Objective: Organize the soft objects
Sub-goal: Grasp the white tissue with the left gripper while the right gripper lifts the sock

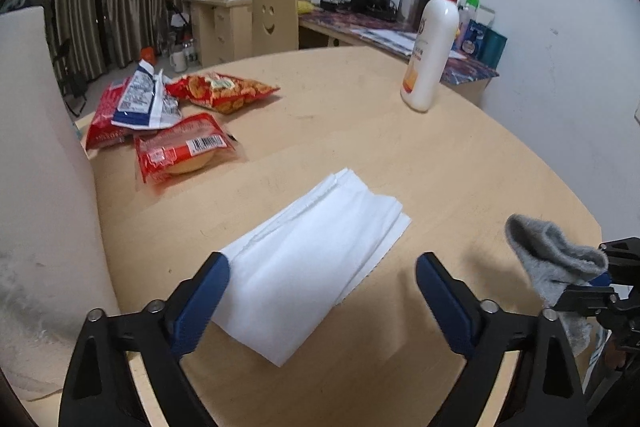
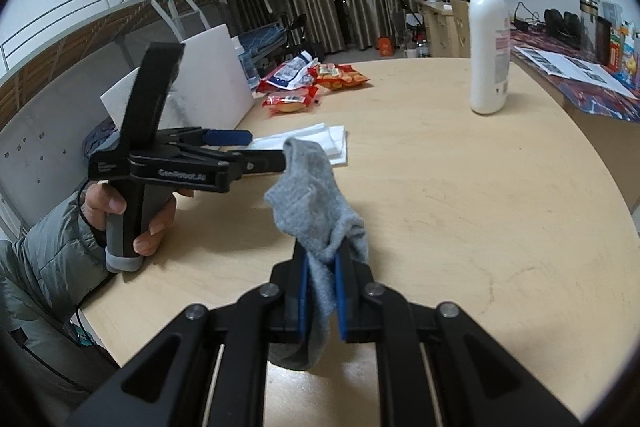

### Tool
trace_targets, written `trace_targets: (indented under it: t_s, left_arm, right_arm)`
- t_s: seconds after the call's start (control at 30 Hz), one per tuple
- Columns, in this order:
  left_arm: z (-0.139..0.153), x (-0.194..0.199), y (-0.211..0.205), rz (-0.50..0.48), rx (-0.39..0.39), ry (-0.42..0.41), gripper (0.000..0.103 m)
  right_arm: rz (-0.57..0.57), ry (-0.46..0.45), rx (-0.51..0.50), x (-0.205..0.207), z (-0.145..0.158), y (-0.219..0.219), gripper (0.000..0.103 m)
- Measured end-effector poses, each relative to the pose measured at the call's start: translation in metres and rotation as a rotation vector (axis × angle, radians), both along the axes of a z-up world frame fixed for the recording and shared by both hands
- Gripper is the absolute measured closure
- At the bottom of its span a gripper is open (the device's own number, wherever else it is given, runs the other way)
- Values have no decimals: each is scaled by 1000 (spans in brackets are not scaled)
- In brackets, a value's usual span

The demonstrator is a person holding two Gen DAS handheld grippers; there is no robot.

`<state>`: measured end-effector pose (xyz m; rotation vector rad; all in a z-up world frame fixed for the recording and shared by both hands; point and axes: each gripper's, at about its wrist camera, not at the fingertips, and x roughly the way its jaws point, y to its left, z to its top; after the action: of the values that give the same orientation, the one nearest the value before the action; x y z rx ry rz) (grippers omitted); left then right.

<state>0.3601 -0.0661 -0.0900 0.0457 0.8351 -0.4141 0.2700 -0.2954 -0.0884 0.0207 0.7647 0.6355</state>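
Right tongs (image 2: 322, 267) pinch sock (image 2: 316, 203) — toe upward, leftward.

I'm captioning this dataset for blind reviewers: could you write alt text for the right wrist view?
The right gripper is shut on a grey sock held above a round wooden table. To its left, a hand holds the left gripper, open near folded white tissue. Snack packets and a pump bottle stand further back.

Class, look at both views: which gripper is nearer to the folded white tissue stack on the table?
Left. The left gripper hovers open right over the tissue stack; the right gripper is off to the side, shut on the grey sock.
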Motion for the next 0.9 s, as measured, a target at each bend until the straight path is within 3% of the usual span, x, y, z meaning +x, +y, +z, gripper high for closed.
trace_targets:
  t_s: [0.27, 0.43, 0.47, 0.5, 0.6, 0.77, 0.9]
  left_arm:
    - [-6, 4, -3, -5, 38, 37, 29]
    - [-8, 3, -10, 14, 138, 18, 44]
    - [-7, 2, -10, 16, 140, 17, 52]
    - [-7, 3, -9, 16, 137, 22, 69]
    - [-5, 4, -5, 24, 125, 32, 92]
    - [-3, -2, -6, 3, 105, 35, 97]
    - [8, -21, -15, -30, 131, -51, 96]
  right_arm:
    - [0, 1, 3, -1, 0, 0, 88]
    - [2, -5, 10, -4, 3, 0, 88]
    - [1, -6, 12, -4, 3, 0, 88]
    - [-1, -7, 9, -4, 4, 0, 88]
    - [-1, -9, 5, -6, 4, 0, 88]
    - [-8, -19, 8, -8, 7, 0, 88]
    - [-19, -28, 15, -10, 10, 0, 88]
